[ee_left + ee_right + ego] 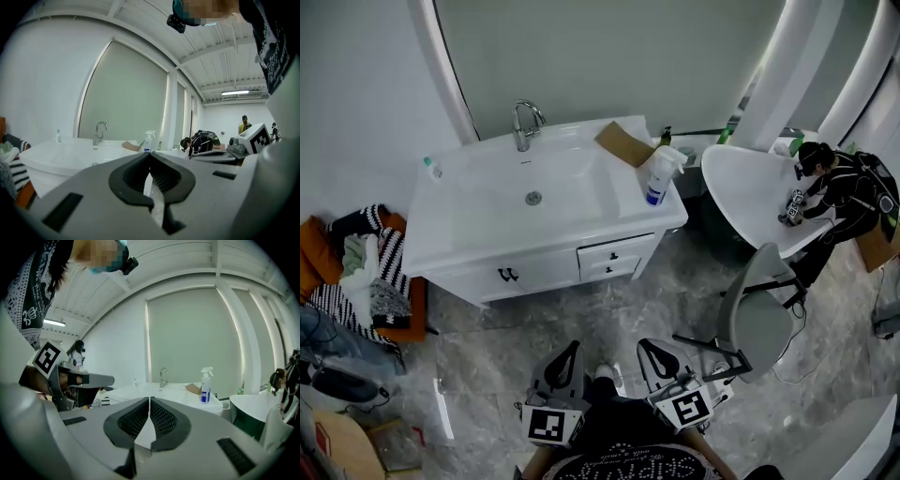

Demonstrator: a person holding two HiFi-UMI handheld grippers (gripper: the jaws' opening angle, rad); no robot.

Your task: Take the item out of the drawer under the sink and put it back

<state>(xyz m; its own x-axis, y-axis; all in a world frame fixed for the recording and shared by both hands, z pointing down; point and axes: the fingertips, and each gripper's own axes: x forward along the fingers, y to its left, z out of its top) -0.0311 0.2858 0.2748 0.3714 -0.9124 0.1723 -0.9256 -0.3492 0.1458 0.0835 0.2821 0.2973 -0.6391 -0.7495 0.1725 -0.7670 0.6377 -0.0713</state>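
The white sink cabinet (469,246) stands across the floor from me, with a chrome faucet (523,124) at its back. Two small drawers (614,255) sit stacked at its front right, both closed; a cupboard door with a dark handle (508,274) is to their left. My left gripper (571,348) and right gripper (646,346) are side by side at the bottom of the head view, well short of the cabinet. Each points toward it. Both are shut and hold nothing, as the left gripper (150,154) and right gripper (150,400) show in their own views.
On the countertop stand a spray bottle (657,176), a piece of cardboard (624,143) and a small bottle (431,167). A heap of clothes (362,272) lies left of the cabinet. To the right are a grey chair (761,319) and a white tub (750,192) with a person in black (848,192) leaning over it.
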